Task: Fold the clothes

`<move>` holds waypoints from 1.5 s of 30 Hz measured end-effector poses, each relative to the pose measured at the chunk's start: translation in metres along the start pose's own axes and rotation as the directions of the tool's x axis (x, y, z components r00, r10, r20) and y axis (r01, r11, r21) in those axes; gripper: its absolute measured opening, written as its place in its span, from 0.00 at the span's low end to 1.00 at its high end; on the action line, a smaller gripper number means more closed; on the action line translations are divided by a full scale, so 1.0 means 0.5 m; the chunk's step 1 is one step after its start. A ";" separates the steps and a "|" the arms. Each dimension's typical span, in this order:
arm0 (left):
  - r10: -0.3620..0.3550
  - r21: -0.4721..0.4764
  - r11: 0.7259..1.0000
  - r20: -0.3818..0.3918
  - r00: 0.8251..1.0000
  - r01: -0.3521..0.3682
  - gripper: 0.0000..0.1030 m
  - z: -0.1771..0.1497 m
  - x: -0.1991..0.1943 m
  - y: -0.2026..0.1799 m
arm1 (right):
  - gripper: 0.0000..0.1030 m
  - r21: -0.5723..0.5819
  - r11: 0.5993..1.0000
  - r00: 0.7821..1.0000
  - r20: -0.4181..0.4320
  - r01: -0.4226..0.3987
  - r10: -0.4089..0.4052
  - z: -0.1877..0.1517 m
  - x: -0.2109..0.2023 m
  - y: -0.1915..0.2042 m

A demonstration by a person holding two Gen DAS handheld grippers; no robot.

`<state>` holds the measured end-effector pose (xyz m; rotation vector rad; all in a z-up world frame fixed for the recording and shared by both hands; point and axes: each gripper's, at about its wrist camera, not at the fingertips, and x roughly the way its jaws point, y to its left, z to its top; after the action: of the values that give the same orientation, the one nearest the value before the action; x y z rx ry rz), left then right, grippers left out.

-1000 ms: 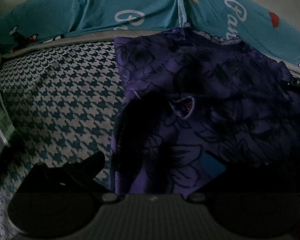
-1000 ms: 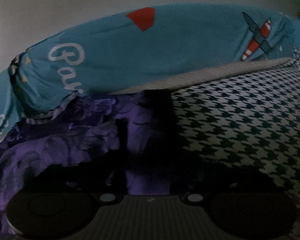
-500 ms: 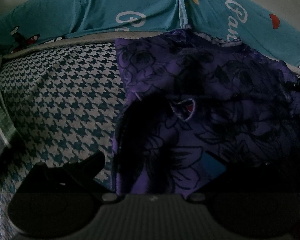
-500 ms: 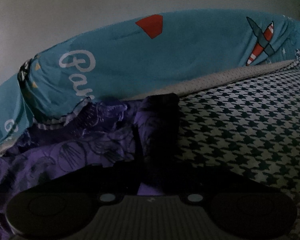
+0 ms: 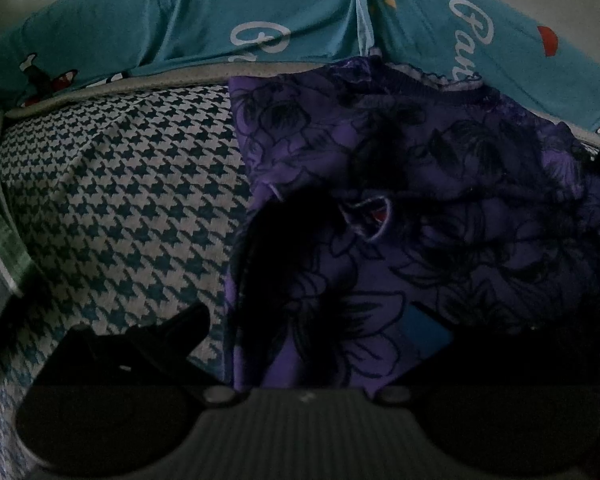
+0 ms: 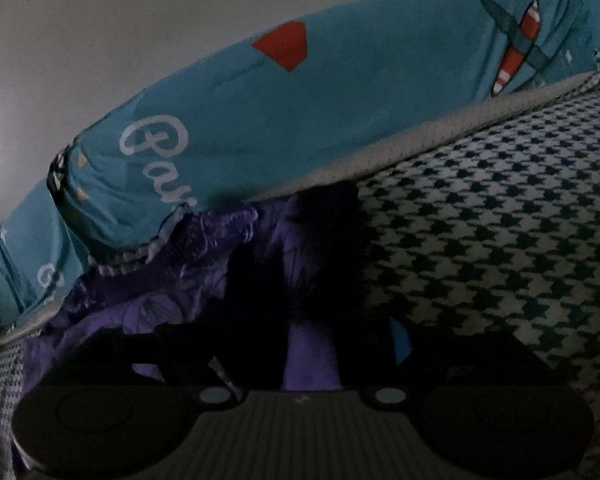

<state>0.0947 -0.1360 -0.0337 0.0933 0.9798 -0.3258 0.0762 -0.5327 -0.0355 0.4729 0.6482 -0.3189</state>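
1 purple garment (image 5: 440, 208) between left tool (image 5: 312, 328) fingers

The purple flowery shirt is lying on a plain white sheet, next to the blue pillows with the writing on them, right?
Nearly. The purple flowery shirt lies beside the blue pillows with writing, but the sheet under it isn't plain white. It has a dark and white houndstooth check. The left wrist view shows this best, and the right wrist view shows the same pattern.

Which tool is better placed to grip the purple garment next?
Left, likely: the left tool stands open over the flat near edge of the purple garment. The right tool has just been opening, cloth between its jaws, at a bunched corner beside the pillow.
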 end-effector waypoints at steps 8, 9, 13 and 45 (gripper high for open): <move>-0.006 0.004 1.000 -0.003 1.000 0.006 1.00 0.000 0.000 -0.001 | 0.83 0.102 0.992 0.996 -0.042 -0.072 0.077 0.001 0.006 -0.035; -0.007 0.006 1.000 -0.002 1.000 0.007 1.00 0.000 0.000 -0.002 | 0.84 0.101 0.992 0.996 -0.046 -0.076 0.081 -0.002 0.008 -0.035; -0.006 0.011 1.000 -0.002 1.000 0.006 1.00 -0.001 0.000 -0.004 | 0.88 0.084 0.993 0.995 -0.047 -0.082 0.086 -0.008 0.010 -0.027; 0.002 0.008 1.000 0.004 1.000 -0.002 1.00 0.002 0.002 0.002 | 0.49 -0.176 0.984 0.999 0.026 0.043 -0.039 -0.058 0.019 0.061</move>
<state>0.0964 -0.1355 -0.0343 0.1007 0.9744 -0.3278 0.0818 -0.4935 -0.0520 0.2866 0.6582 -0.3026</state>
